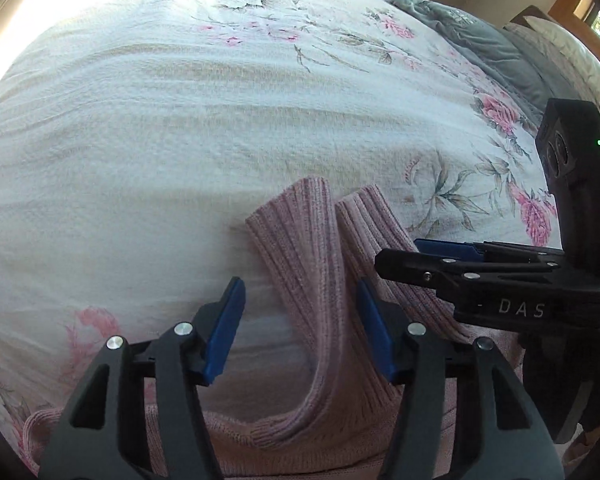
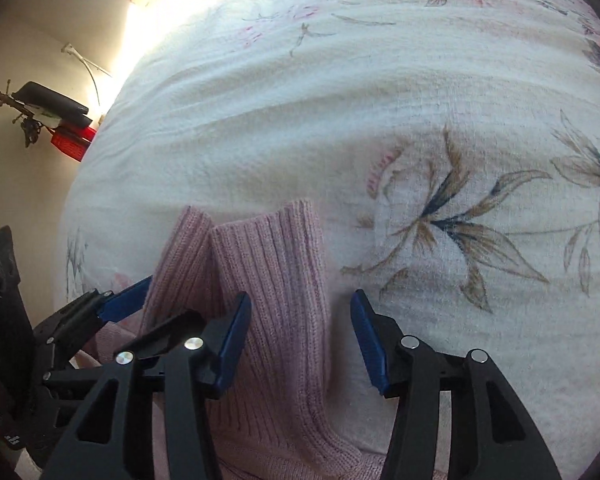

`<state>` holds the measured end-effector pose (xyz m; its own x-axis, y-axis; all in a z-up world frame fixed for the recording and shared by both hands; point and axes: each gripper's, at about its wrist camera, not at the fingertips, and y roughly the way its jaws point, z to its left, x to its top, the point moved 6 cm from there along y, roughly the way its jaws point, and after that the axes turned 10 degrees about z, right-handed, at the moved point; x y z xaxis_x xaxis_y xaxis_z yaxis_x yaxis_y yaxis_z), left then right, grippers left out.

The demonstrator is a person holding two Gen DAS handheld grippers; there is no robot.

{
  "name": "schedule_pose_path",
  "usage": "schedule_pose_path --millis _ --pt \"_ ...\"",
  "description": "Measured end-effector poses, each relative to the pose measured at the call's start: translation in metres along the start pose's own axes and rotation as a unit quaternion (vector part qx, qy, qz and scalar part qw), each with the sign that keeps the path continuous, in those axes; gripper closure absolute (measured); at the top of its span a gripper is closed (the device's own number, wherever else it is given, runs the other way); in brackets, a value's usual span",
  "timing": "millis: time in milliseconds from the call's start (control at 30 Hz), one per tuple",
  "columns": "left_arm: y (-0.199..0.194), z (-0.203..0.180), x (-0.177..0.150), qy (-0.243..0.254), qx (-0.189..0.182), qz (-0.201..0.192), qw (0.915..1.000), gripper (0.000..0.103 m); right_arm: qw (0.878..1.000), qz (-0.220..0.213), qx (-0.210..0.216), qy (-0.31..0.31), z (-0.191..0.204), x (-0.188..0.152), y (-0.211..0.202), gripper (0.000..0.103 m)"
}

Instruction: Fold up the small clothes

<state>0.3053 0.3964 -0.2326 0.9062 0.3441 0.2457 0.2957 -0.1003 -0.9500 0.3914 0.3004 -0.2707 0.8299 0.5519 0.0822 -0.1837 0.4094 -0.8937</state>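
A pink ribbed knit sweater [image 1: 300,420] lies on a white floral bedspread [image 1: 180,140], its body at the near edge. Both sleeves point away from me, side by side. My left gripper [image 1: 300,328] is open, its blue pads on either side of the left sleeve [image 1: 300,240], just above it. My right gripper [image 2: 300,340] is open too and straddles the right sleeve [image 2: 276,264]. In the left wrist view the right gripper [image 1: 420,252] comes in from the right over the right sleeve [image 1: 370,220]. The right wrist view shows the left gripper [image 2: 132,300] beside the left sleeve [image 2: 180,248].
A grey blanket [image 1: 480,40] and pale pillows [image 1: 560,40] lie at the far right of the bed. Beyond the bed's left edge, dark and red objects [image 2: 68,128] sit by a sunlit wall. The bedspread [image 2: 340,120] stretches wide beyond the sleeves.
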Motion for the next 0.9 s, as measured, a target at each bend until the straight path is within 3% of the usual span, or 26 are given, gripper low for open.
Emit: schedule_pose_path --millis 33,67,100,200,433,600,733,900 --pt "0.003 0.002 0.0 -0.004 -0.001 0.002 1.0 0.06 1.0 0.001 -0.001 -0.001 0.0 0.001 0.002 0.064" --pt "0.004 0.005 0.0 -0.009 -0.007 0.004 0.9999 0.069 1.0 0.002 0.003 -0.002 0.0 0.0 0.002 0.083" --pt "0.005 0.007 -0.001 -0.014 -0.017 0.004 0.9997 0.08 1.0 0.003 0.011 0.0 -0.001 -0.001 0.002 0.09" --pt "-0.009 0.01 -0.001 -0.026 -0.052 -0.02 0.9981 0.092 0.999 -0.023 0.025 -0.005 -0.001 -0.004 -0.01 0.09" --pt "-0.064 0.003 -0.016 0.01 -0.121 -0.104 0.9871 0.094 0.99 -0.104 0.081 -0.047 0.012 -0.038 -0.067 0.091" --pt "-0.09 0.0 -0.058 0.04 -0.161 -0.134 0.977 0.094 0.983 -0.132 0.088 -0.097 0.021 -0.085 -0.101 0.091" --pt "-0.095 0.004 -0.101 0.063 -0.16 -0.129 0.9766 0.092 0.98 -0.116 0.064 -0.149 0.026 -0.133 -0.106 0.091" --pt "-0.084 0.022 -0.161 0.078 -0.16 -0.071 0.9816 0.083 0.979 -0.039 0.019 -0.2 0.022 -0.203 -0.082 0.084"
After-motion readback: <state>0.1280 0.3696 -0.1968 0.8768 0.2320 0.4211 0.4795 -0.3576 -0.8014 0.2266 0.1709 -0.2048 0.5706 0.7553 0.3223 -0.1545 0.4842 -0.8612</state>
